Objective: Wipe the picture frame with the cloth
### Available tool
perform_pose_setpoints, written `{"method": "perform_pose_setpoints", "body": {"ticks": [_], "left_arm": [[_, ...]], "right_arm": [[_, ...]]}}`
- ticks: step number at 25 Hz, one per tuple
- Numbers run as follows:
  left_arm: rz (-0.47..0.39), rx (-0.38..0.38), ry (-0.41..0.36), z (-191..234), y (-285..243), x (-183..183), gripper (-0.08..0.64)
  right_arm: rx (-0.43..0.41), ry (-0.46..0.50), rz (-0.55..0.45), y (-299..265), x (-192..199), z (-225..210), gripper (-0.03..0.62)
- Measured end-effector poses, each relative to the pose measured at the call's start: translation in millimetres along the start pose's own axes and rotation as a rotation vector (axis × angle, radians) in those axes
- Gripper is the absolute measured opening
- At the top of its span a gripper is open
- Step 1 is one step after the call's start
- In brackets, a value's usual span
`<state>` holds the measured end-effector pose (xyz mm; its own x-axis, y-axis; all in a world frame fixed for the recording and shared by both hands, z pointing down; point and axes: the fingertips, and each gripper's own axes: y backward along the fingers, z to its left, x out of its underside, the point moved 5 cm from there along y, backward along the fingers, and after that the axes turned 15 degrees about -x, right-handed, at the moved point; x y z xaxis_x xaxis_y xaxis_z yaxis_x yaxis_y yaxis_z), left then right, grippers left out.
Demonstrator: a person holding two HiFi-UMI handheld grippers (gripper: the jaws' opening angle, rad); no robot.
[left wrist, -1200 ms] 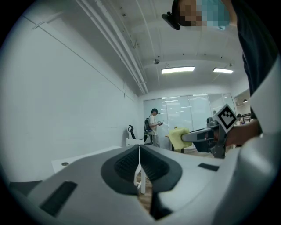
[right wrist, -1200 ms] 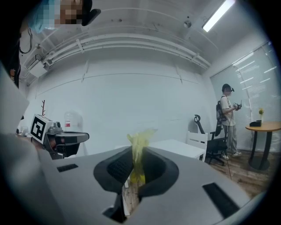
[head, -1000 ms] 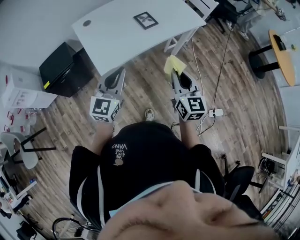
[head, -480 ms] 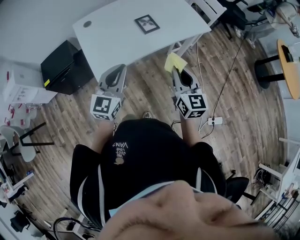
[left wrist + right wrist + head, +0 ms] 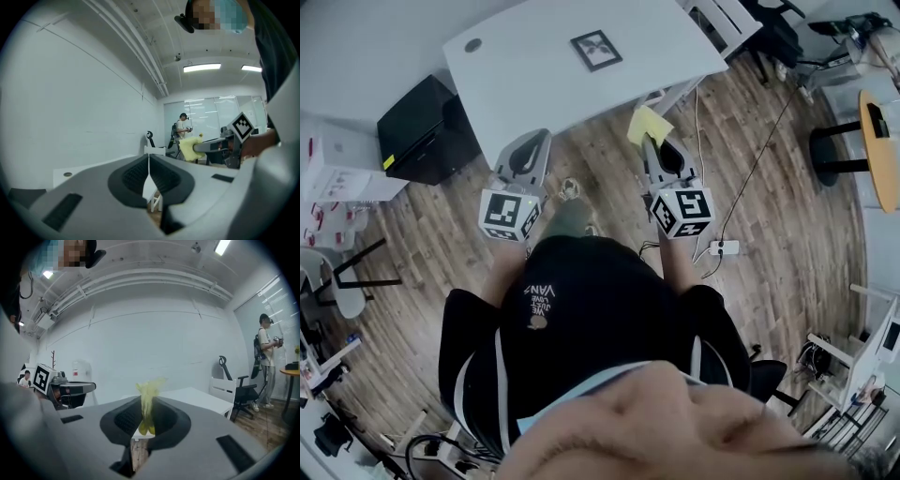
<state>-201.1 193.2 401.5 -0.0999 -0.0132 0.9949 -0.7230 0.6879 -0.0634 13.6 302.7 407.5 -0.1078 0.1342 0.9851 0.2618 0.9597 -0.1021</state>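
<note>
A white table [image 5: 534, 84] carries a dark picture frame [image 5: 596, 50].

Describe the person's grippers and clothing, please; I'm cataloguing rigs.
The left gripper and right gripper are matte grey, wedge-shaped, with black ribbed pads inside the jaws. Each carries a white cube bearing black square markers. The person wears a black top with white stripes.

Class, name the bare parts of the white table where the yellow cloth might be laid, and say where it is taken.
The table is bare between the round grommet and the picture frame, along its near edge, and right of the frame. Only the frame takes up room.
</note>
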Motion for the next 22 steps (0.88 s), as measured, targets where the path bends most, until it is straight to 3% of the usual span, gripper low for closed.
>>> {"method": "perform_pose_setpoints", "body": {"ticks": [22], "left_arm": [[-0.007, 0.059, 0.007, 51.3, -147.2, -9.1, 0.017]], "right_arm": [[0.015, 0.010, 0.016, -111.2, -31.2, -84.6, 0.044]]}}
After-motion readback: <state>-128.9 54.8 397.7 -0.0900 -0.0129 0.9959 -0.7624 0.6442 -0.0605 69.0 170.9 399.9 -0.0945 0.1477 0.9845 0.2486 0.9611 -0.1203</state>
